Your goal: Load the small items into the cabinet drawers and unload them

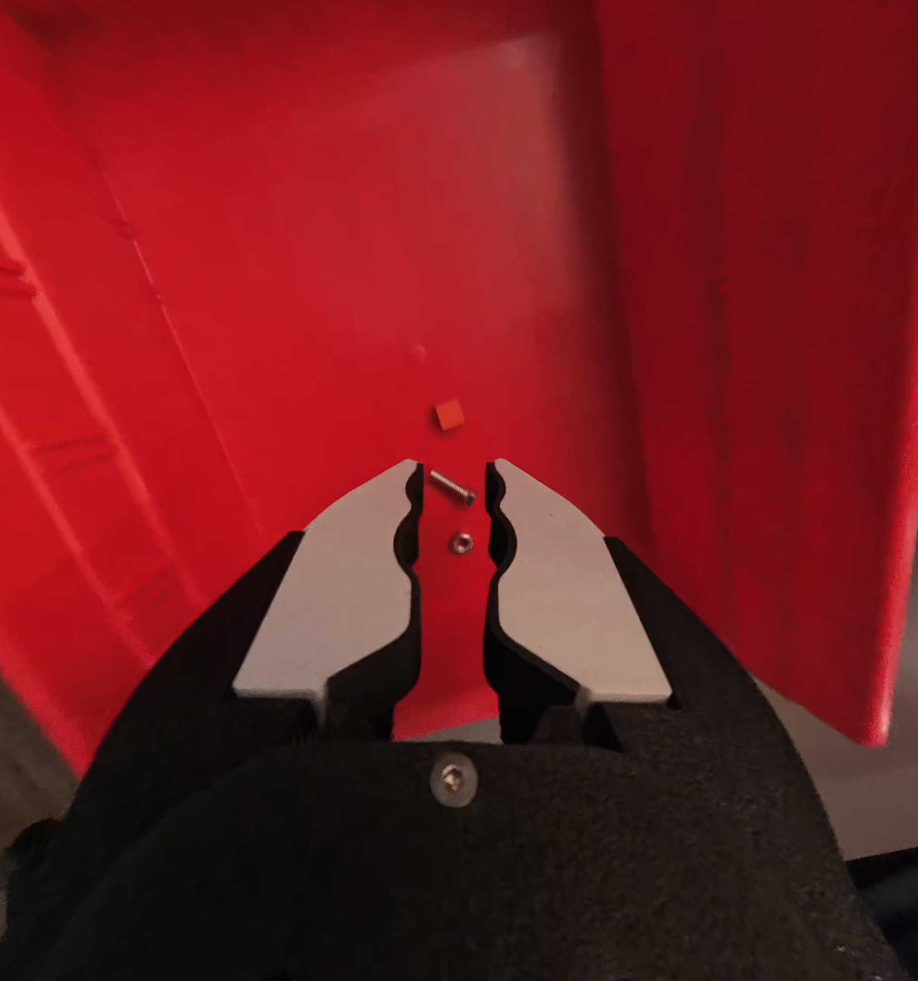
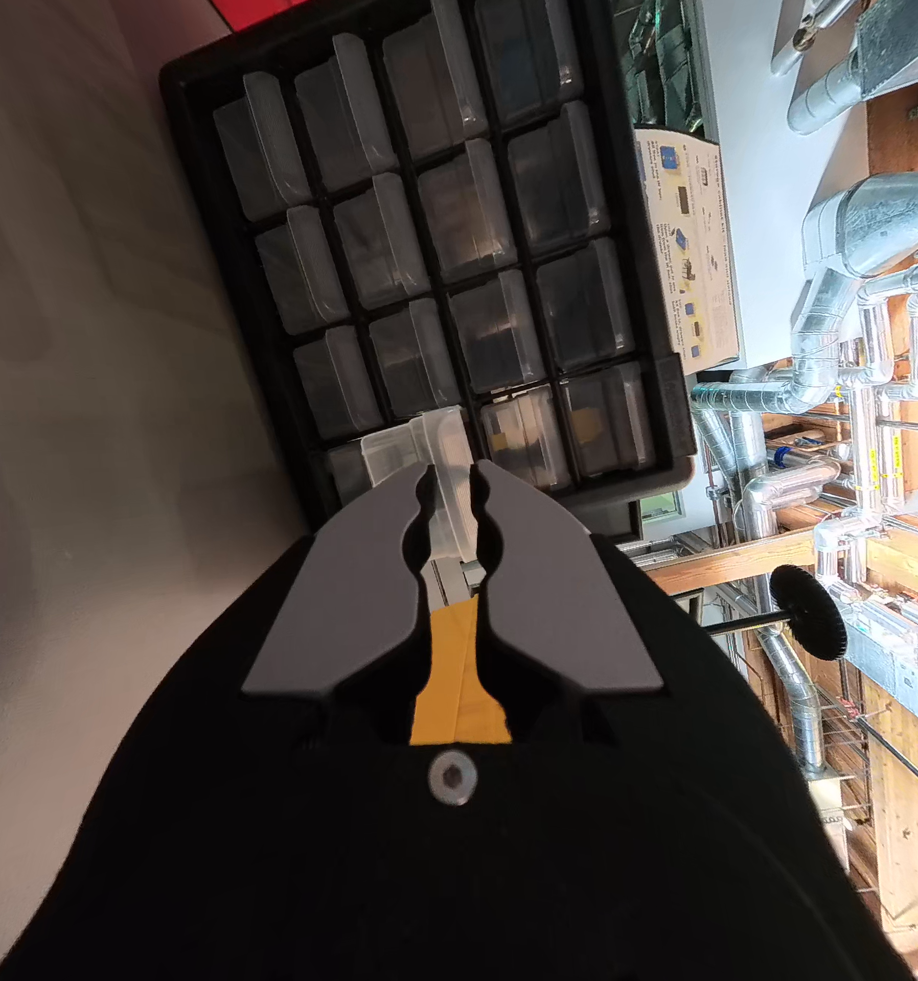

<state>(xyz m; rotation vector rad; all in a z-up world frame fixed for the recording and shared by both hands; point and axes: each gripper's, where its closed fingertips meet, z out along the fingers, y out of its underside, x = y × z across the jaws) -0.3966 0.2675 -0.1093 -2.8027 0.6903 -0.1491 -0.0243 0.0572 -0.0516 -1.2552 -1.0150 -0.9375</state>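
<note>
**Screw, nut and cube in the red bin; clear drawer in the right gripper**

A small silver screw (image 1: 451, 488) lies on the floor of a red bin (image 1: 297, 276), right between the tips of the left gripper (image 1: 454, 467). Just nearer the camera, in the gap between the fingers, sits a small silver nut (image 1: 460, 543). A little beyond the tips lies a small orange-red cube (image 1: 449, 416), apart from the screw. The left gripper is spread, its jaws standing on either side of the screw and holding nothing (whether the tips touch the bin floor cannot be told). The bin's walls rise on the left and right, and a strip of grey tabletop (image 1: 913, 663) shows past its right wall.

In the right wrist view, which is rolled on its side, the right gripper (image 2: 452, 467) pinches the front lip of a clear plastic drawer (image 2: 425, 451), pulled partly out of a black cabinet (image 2: 653, 297) with a grid of clear drawers. Two neighbouring drawers hold something yellow (image 2: 587, 424). Between the fingers, near the palm, a yellow-orange strip (image 2: 457, 685) shows; what it belongs to cannot be told. Beyond the cabinet stand a printed card (image 2: 685, 249), silver ducts and pipes (image 2: 871, 223) on wooden beams, and a black toothed wheel (image 2: 807, 621) on a rod.
</note>
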